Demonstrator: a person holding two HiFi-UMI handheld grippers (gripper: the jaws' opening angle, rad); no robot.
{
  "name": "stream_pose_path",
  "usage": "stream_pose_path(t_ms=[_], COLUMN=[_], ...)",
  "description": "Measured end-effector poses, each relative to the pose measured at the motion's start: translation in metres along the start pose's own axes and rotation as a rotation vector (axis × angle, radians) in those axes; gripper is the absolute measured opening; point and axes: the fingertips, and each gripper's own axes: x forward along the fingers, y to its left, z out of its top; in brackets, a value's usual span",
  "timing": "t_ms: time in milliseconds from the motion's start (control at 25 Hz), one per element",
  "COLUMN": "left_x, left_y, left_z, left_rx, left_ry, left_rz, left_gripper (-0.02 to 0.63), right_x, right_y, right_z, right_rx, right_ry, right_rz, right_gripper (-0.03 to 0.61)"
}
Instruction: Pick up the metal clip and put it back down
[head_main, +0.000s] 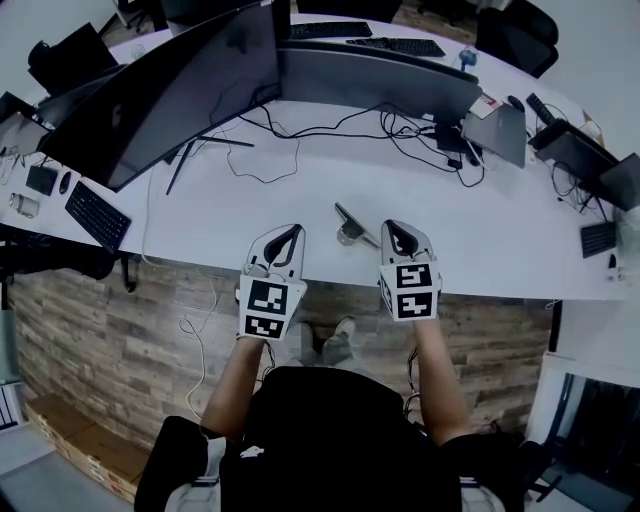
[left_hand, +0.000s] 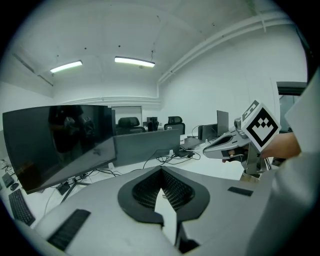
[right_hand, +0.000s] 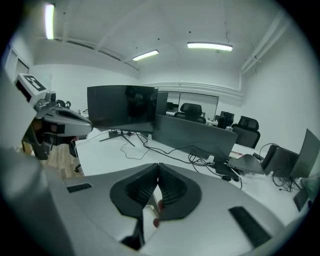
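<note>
The metal clip (head_main: 351, 230) lies on the white desk (head_main: 500, 230) close to its front edge, one thin arm pointing up and left. It sits between my two grippers, apart from both. My left gripper (head_main: 284, 236) hovers at the desk edge left of the clip, its jaws closed tip to tip with nothing in them (left_hand: 161, 170). My right gripper (head_main: 399, 230) is just right of the clip, also shut and empty (right_hand: 159, 165). Neither gripper view shows the clip clearly.
A large curved monitor (head_main: 170, 85) and a second screen (head_main: 380, 80) stand at the back of the desk, with loose black cables (head_main: 330, 130) in front. A laptop (head_main: 500, 130) sits at the right, a keyboard (head_main: 97, 215) at the left. Wooden floor (head_main: 120, 340) lies below.
</note>
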Motion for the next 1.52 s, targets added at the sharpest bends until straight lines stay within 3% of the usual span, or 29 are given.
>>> stream_pose_path(t_ms=[720,1520], left_x=[-0.032,-0.070], left_y=[0.010,-0.005], left_z=[0.065,0.141], left_rx=[0.066,0.138], left_ry=[-0.132,-0.297], left_rz=[0.040,0.028], left_gripper=[0.009,0.009], right_x=[-0.055,-0.127], right_y=[-0.010,-0.029], right_z=[0.065,0.122], right_rx=[-0.011,-0.003], right_ry=[-0.163,-0.331], right_rz=[-0.069,-0.128], right_gripper=[0.025,0.025])
